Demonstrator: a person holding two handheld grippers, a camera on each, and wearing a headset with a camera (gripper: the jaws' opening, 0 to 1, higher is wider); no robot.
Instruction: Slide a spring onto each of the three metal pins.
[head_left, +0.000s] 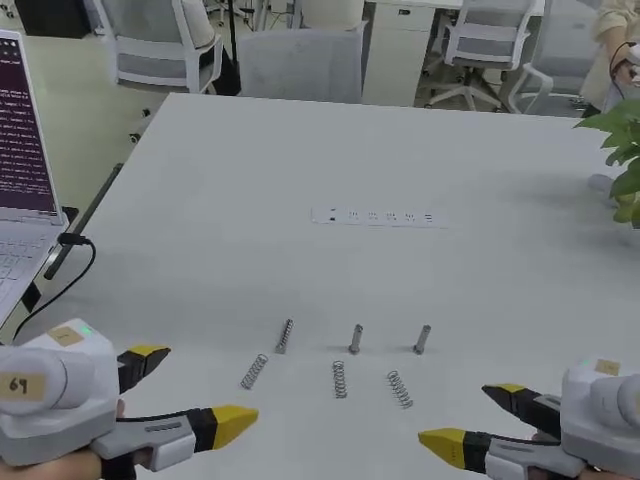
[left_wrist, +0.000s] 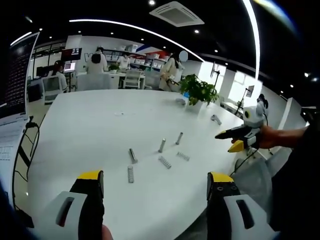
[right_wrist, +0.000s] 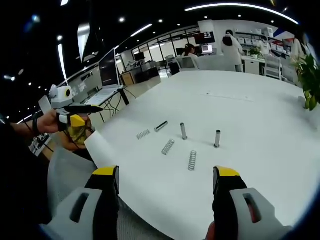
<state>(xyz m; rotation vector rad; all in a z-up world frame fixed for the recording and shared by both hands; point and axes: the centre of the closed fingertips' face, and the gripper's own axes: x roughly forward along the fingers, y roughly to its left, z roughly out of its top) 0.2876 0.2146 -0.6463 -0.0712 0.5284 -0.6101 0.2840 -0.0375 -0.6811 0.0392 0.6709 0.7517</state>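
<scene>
Nearest the person, the left gripper hangs over the front edge of the white table with its yellow-tipped jaws spread wide and nothing between them; the right gripper is held the same way at the other side, jaws apart and empty; both are well short of the parts. Just beyond them three loose springs lie flat on the table in a row: the left spring, the middle spring and the right spring, each apart from its neighbours and touching no pin. Behind each spring is a metal pin; the middle pin and the right pin stand upright and bare, while the left pin leans hard over and, in the right gripper view, seems to lie on its side. Farther back a socket strip sits flush in the tabletop, and an open laptop is at the far left edge. By this showing the task is not yet begun: no spring is picked up and no pin is sleeved; all three pairings remain, and the left pin probably needs standing up or holding first.
</scene>
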